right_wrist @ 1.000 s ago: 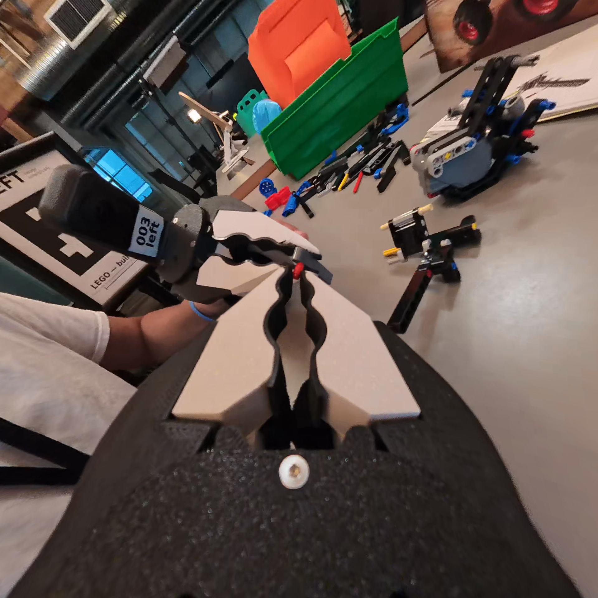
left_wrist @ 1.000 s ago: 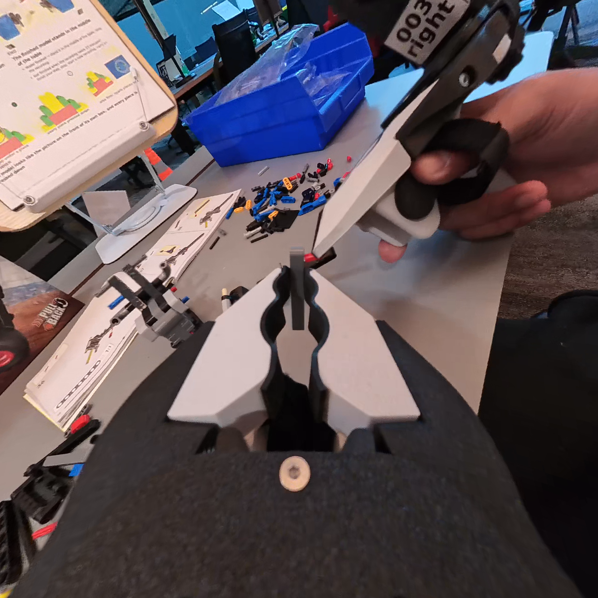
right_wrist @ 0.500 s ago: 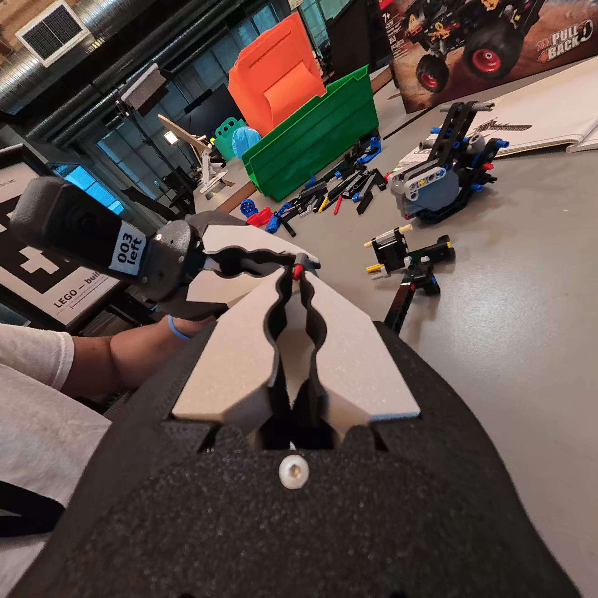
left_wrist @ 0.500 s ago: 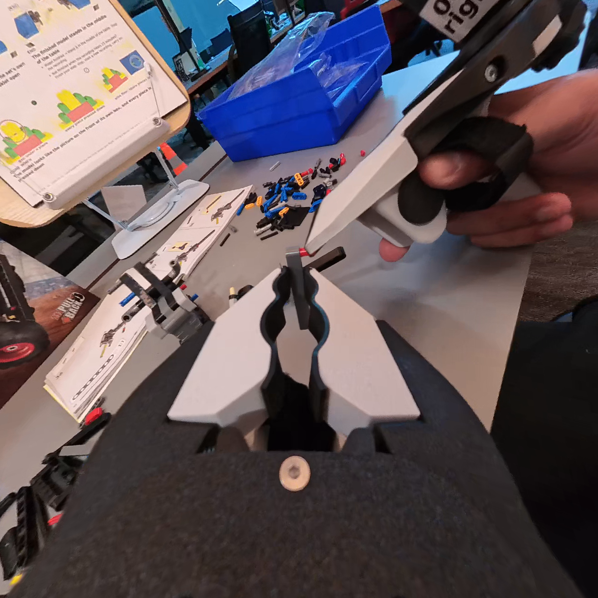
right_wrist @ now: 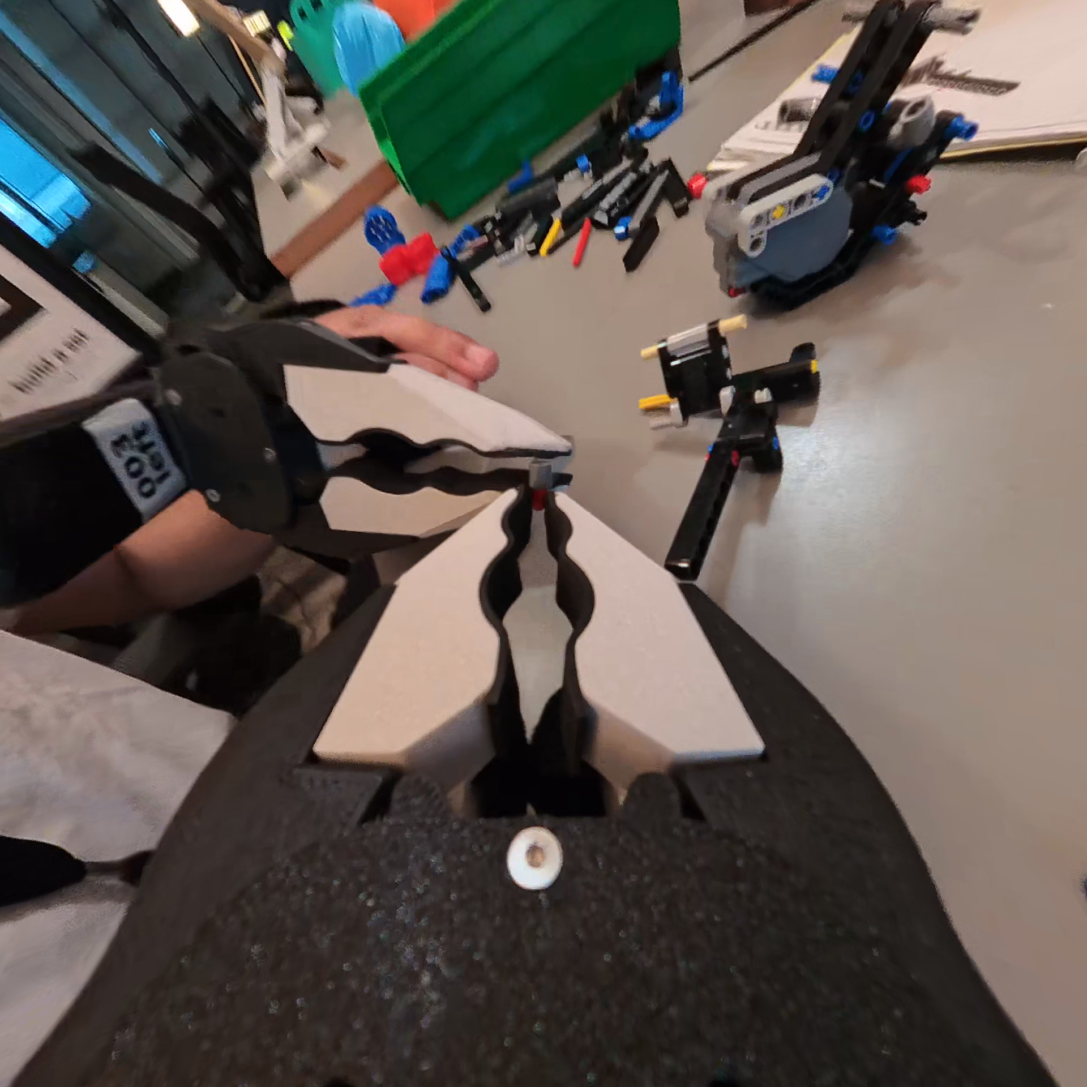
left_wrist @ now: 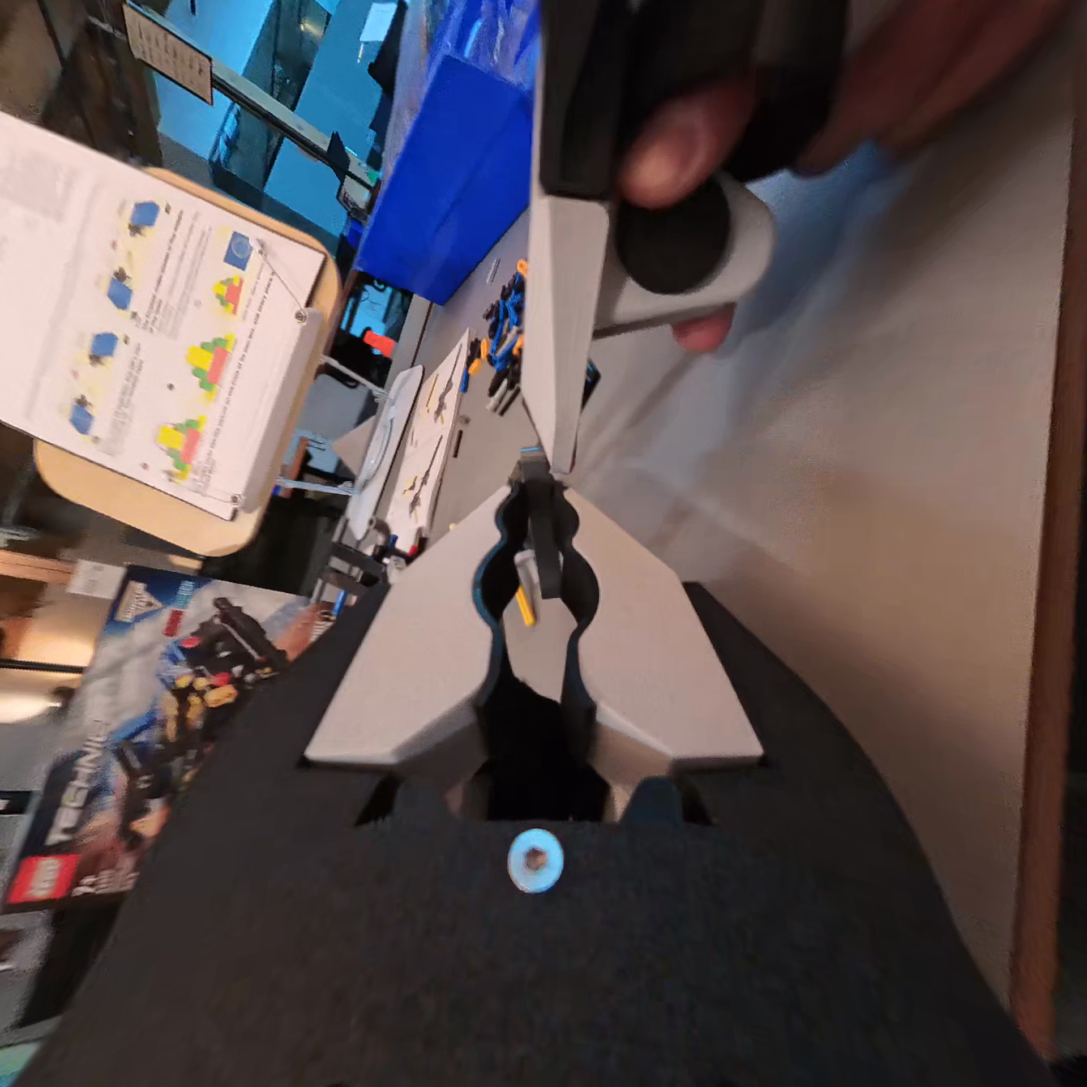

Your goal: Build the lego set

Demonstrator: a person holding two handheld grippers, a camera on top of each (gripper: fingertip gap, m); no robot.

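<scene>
Grey plastic meets red right at the centre of the action: the left gripper (left_wrist: 538, 491) is clamped on a small dark grey lego piece (right_wrist: 544, 475), held between its fingertips, and the right gripper (right_wrist: 536, 500) is pinched tight on a tiny red pin (right_wrist: 537, 500) that sits just against that grey piece. Both tools are up off the grey table (right_wrist: 882, 617), tip to tip, the left one lying on its side across the right wrist view. On the table beyond, a black sub-assembly (right_wrist: 726, 406) with tan and yellow pins lies near the grippers, and farther back stands the half-built grey-and-black model (right_wrist: 823, 200) on the instruction booklet (right_wrist: 1000, 88). A scatter of loose black, blue and red parts (right_wrist: 576, 217) lies in front of the green bin (right_wrist: 517, 88). Over in the left wrist view, blurred, a blue bin (left_wrist: 453, 182) and the set's box (left_wrist: 147, 735) show.
</scene>
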